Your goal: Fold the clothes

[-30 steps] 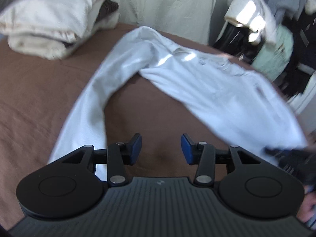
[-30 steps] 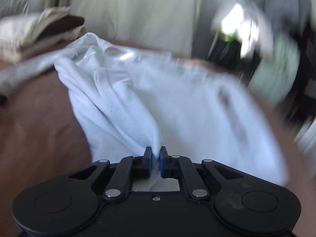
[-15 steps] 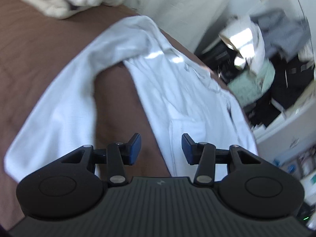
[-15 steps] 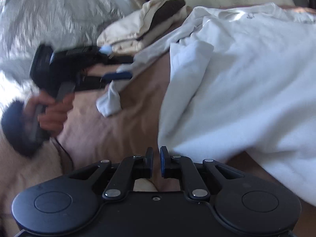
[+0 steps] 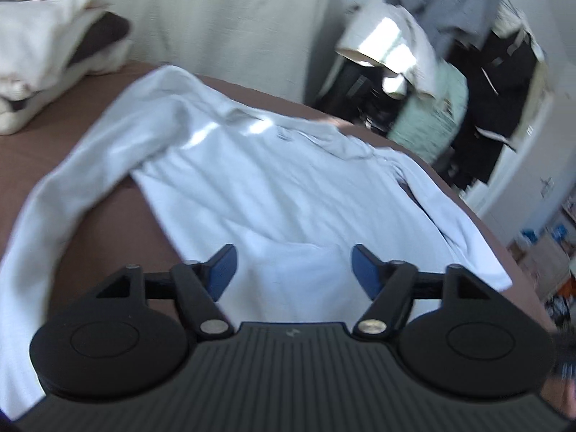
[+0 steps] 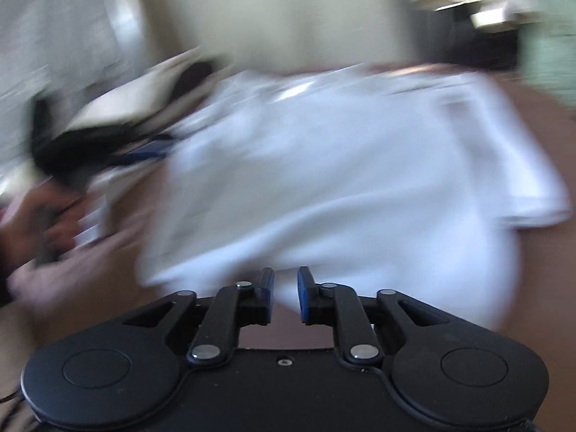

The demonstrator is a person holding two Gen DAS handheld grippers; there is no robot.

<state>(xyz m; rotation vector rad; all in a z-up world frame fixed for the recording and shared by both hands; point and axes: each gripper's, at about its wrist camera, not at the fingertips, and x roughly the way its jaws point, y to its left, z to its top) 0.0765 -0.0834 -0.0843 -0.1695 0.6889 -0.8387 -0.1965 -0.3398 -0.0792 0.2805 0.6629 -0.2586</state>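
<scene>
The left wrist view gives the sharper look: a white long-sleeved shirt (image 5: 288,187) lies spread on a bed with a brown cover (image 5: 61,144), one sleeve curving away to the shirt's left, its hem near the bed's right edge, and a cluttered heap of hung clothes (image 5: 468,72) past the shirt's far right corner. Only the blurred right wrist view shows a hand (image 6: 39,223) gripping the left hand-held gripper (image 6: 144,151) to the shirt's left. A stack of folded cream and dark clothes (image 5: 50,64) sits beyond the shirt's left sleeve. Bare brown cover lies open left of the shirt. The left hand-held gripper (image 5: 293,270) has just been opening and stands spread over the hem, pinching nothing. The right hand-held gripper (image 6: 285,289) has just been opening too, its jaws slightly apart at the shirt's near edge, gripping nothing
</scene>
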